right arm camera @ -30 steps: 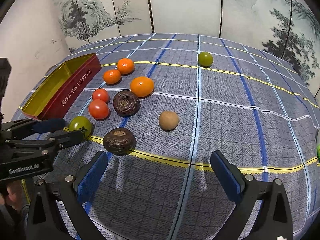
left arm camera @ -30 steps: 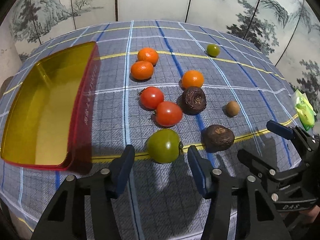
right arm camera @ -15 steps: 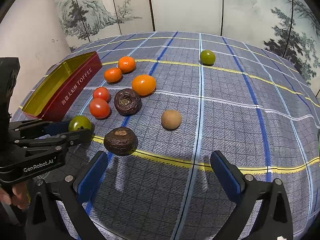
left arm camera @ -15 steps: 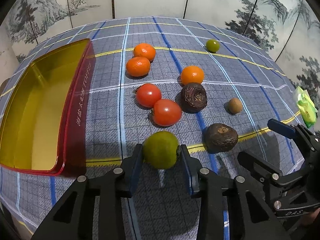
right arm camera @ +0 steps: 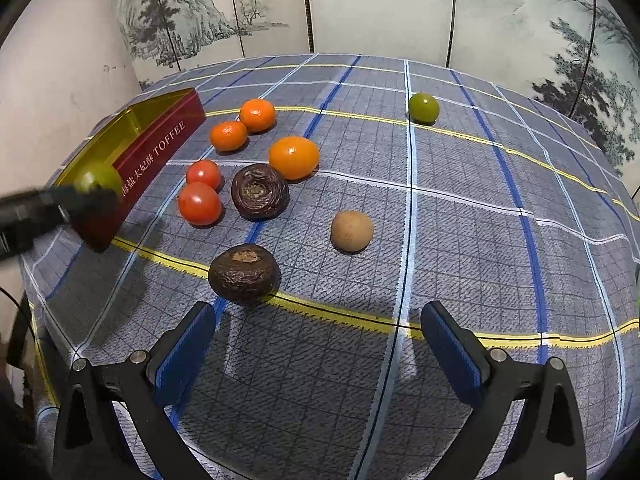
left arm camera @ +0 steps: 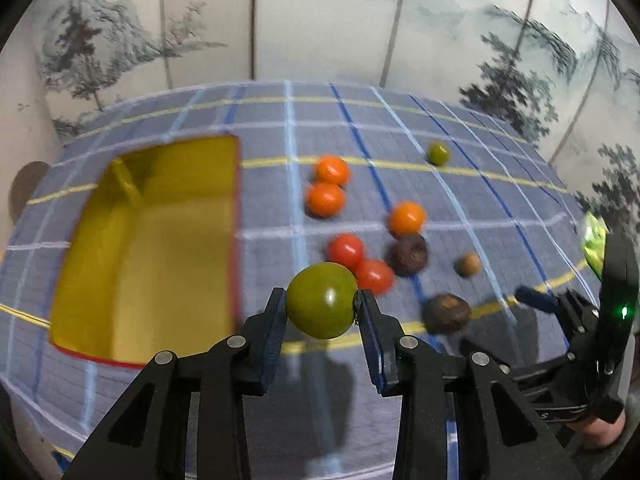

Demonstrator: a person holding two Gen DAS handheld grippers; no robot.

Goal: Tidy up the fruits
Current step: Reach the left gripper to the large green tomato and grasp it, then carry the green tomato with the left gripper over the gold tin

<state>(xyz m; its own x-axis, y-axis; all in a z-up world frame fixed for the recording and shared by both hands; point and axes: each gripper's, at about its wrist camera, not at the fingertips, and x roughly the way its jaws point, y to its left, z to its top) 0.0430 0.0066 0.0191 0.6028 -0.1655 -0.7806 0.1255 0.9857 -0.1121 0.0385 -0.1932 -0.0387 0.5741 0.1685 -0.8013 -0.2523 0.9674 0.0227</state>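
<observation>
My left gripper (left arm camera: 322, 308) is shut on a green tomato (left arm camera: 322, 300) and holds it above the cloth, just right of the red toffee tin (left arm camera: 140, 240) with its yellow inside. In the right wrist view the green tomato (right arm camera: 98, 178) hangs by the tin (right arm camera: 160, 148). My right gripper (right arm camera: 316, 344) is open and empty, low over the cloth near a dark wrinkled fruit (right arm camera: 244, 274). Two red tomatoes (right arm camera: 199, 203), three oranges (right arm camera: 294, 157), another dark fruit (right arm camera: 260, 191), a brown fruit (right arm camera: 352, 231) and a small green fruit (right arm camera: 423, 107) lie on the cloth.
The round table has a blue plaid cloth (right arm camera: 460, 220). A painted folding screen (right arm camera: 360, 4) stands behind it. A green packet (left arm camera: 594, 240) lies at the table's right edge in the left wrist view.
My left gripper closed on the green tomato, lifted it off the cloth and moved it left toward the tin. The right gripper stayed open and barely moved.
</observation>
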